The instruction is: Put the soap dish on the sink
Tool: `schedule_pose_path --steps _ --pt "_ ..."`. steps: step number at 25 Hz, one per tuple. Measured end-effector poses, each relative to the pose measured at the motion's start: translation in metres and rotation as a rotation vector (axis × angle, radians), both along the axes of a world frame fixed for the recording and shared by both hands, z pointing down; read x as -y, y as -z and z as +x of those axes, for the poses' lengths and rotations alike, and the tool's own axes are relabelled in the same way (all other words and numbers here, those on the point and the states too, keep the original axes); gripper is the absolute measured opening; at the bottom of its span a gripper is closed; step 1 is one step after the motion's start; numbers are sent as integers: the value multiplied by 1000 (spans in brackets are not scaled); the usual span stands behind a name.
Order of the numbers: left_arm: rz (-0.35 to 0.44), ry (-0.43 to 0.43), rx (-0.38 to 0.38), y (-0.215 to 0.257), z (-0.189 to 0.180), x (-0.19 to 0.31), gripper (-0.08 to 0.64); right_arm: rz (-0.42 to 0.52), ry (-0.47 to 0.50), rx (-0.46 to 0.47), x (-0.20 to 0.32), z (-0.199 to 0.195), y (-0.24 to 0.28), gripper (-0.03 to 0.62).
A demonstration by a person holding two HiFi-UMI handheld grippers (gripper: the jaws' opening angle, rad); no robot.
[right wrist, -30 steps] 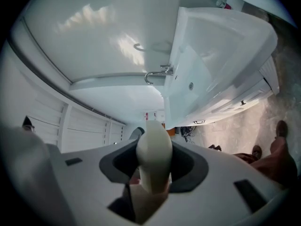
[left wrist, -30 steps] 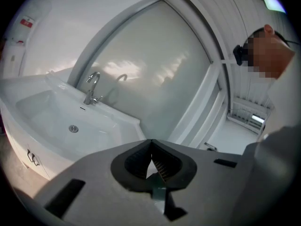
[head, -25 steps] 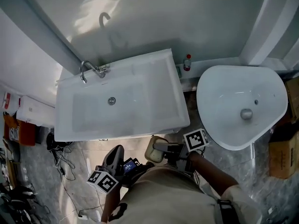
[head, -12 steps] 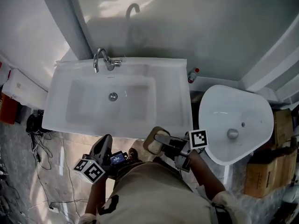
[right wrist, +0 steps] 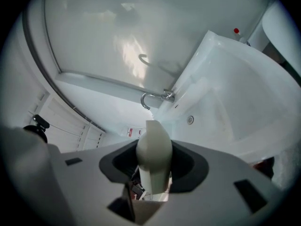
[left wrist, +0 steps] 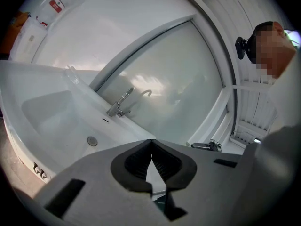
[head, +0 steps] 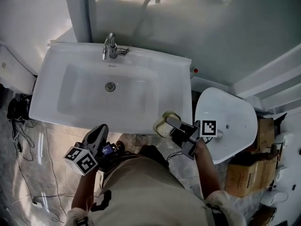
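Note:
The white sink (head: 51,74) with a chrome faucet (head: 111,47) fills the upper left of the head view. My right gripper (head: 170,125) is shut on a cream soap dish (head: 163,125), which hangs at the sink's front right corner, just off the rim. In the right gripper view the soap dish (right wrist: 153,157) stands between the jaws, with the sink (right wrist: 235,93) and faucet (right wrist: 151,98) beyond. My left gripper (head: 98,136) is shut and empty, in front of the sink's front edge. Its view shows the sink (left wrist: 42,112) and faucet (left wrist: 120,104) ahead.
A second white basin (head: 225,121) stands right of the sink, with a small red-capped bottle (head: 194,70) between them. A cardboard box (head: 244,171) sits at the right and cables (head: 19,140) lie on the marble floor at the left. A frosted glass wall rises behind.
The person has stepped along the sink, so it sits squarer in the head view. The right gripper carried the soap dish up to the sink's front right corner. The left gripper stayed low.

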State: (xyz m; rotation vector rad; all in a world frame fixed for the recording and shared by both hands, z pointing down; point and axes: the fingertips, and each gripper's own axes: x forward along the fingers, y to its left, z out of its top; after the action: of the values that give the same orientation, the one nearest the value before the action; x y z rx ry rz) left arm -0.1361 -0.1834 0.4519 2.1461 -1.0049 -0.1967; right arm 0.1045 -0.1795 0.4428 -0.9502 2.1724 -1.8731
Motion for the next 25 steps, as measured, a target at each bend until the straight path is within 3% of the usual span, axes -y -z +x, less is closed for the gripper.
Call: schedule_pose_path --steps 6,10,13,16,20,25 --pt "-29 54 24 -2 -4 12 17 2 -6 -3 37 20 6 170" --pt "30 93 55 16 -2 31 17 28 8 51 53 35 22 172" --pt "83 102 178 21 -19 33 17 66 36 53 57 33 29 172" --pt "86 120 282 19 -38 30 17 76 51 68 56 30 30 170" --pt "72 110 279 15 -33 31 17 87 41 76 56 35 29 172" --pt "48 40 241 3 5 25 17 107 46 65 59 37 25 171"
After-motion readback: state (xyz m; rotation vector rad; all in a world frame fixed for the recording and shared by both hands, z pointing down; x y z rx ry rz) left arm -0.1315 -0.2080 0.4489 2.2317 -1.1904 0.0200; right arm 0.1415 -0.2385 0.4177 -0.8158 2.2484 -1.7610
